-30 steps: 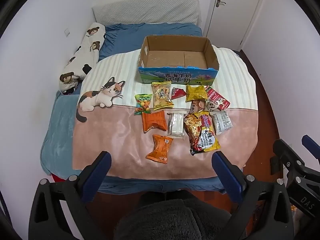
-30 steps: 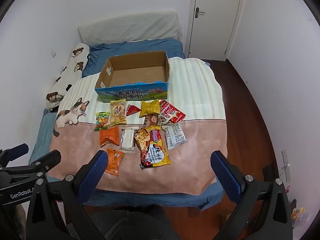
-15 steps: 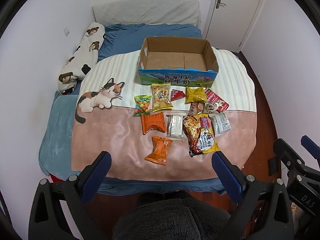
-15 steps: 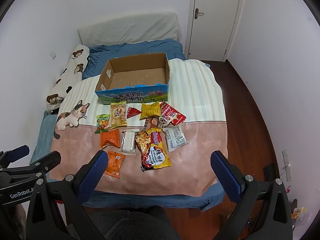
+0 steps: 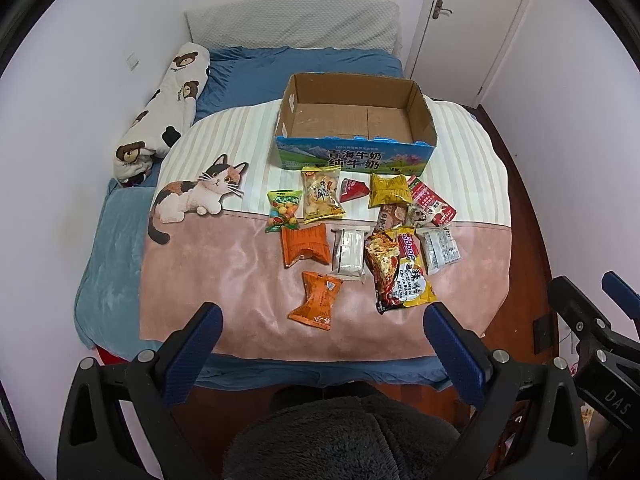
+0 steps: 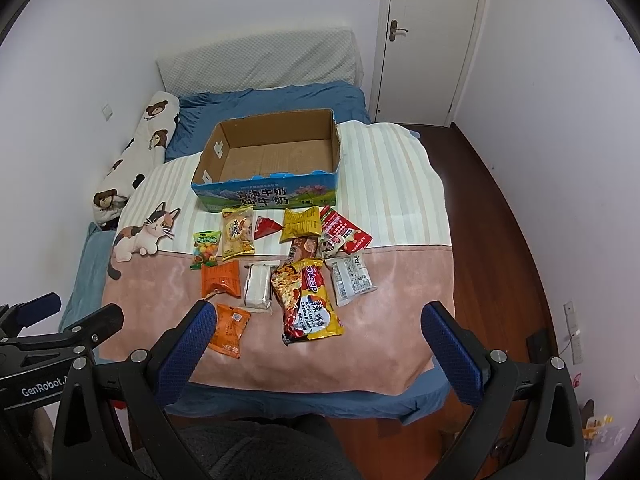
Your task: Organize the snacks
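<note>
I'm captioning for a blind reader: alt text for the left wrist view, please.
An empty open cardboard box sits on a bed's pink-and-striped cat blanket, with about a dozen snack packets scattered before it. The open left gripper hovers in front.

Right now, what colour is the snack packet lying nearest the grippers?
Orange; the nearest packet shows best in the left wrist view.

Bed (image 5: 120, 280) carries blanket (image 5: 240, 280), cardboard box (image 5: 352, 156), snack packets (image 5: 400, 272).

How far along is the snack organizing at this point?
Nothing looks done: the cardboard box is empty. Nothing is in hand: left gripper and right gripper are both open, short of the bed. All snack packets on the blanket remain.
</note>
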`<move>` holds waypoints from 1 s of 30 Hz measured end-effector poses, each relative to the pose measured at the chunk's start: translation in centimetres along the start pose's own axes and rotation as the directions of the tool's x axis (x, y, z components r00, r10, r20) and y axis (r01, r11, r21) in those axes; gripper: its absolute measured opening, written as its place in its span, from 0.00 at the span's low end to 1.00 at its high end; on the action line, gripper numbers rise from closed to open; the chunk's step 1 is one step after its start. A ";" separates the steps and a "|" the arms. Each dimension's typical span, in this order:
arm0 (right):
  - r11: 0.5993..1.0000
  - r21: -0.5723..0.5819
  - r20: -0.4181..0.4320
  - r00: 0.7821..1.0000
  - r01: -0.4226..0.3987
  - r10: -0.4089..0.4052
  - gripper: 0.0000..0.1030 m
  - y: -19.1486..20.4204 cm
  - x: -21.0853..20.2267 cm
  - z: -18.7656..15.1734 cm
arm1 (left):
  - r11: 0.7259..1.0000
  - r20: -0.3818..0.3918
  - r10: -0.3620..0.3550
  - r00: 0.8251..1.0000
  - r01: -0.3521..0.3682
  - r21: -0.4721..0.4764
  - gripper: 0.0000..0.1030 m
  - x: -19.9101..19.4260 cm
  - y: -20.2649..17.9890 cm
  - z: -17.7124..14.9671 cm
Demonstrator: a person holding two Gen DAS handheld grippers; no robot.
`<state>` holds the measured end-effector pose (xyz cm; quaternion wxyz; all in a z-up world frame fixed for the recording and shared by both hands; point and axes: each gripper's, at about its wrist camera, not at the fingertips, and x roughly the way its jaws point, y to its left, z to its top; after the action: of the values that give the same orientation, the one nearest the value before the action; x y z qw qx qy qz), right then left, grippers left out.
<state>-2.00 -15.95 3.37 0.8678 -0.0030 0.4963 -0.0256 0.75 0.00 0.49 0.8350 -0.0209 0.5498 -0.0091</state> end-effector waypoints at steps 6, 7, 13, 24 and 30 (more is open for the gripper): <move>1.000 0.003 0.008 1.000 -0.006 0.006 1.00 -0.2 -0.3 0.1 | 1.000 0.003 0.003 1.000 -0.003 0.002 1.00 -0.2 0.3 0.1; 1.000 0.003 0.008 1.000 -0.006 0.006 1.00 -0.2 -0.3 0.2 | 1.000 0.002 0.002 1.000 -0.002 0.002 1.00 -0.2 0.3 0.1; 1.000 0.001 0.011 1.000 -0.005 0.005 1.00 -0.1 -0.4 0.1 | 1.000 0.005 0.003 1.000 -0.003 0.002 1.00 -0.3 0.2 0.0; 1.000 -0.001 0.012 1.000 -0.004 0.004 1.00 -0.2 -0.4 0.3 | 1.000 0.006 0.003 1.000 -0.003 0.000 1.00 -0.4 0.2 0.1; 1.000 0.000 0.011 1.000 -0.007 0.007 1.00 -0.2 -0.5 0.5 | 1.000 0.009 0.005 1.000 -0.005 -0.002 1.00 -0.5 0.2 0.3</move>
<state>-1.81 -16.13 4.05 0.8707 -0.0017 0.4913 -0.0227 0.79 0.21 1.08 0.8375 -0.0202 0.5460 -0.0064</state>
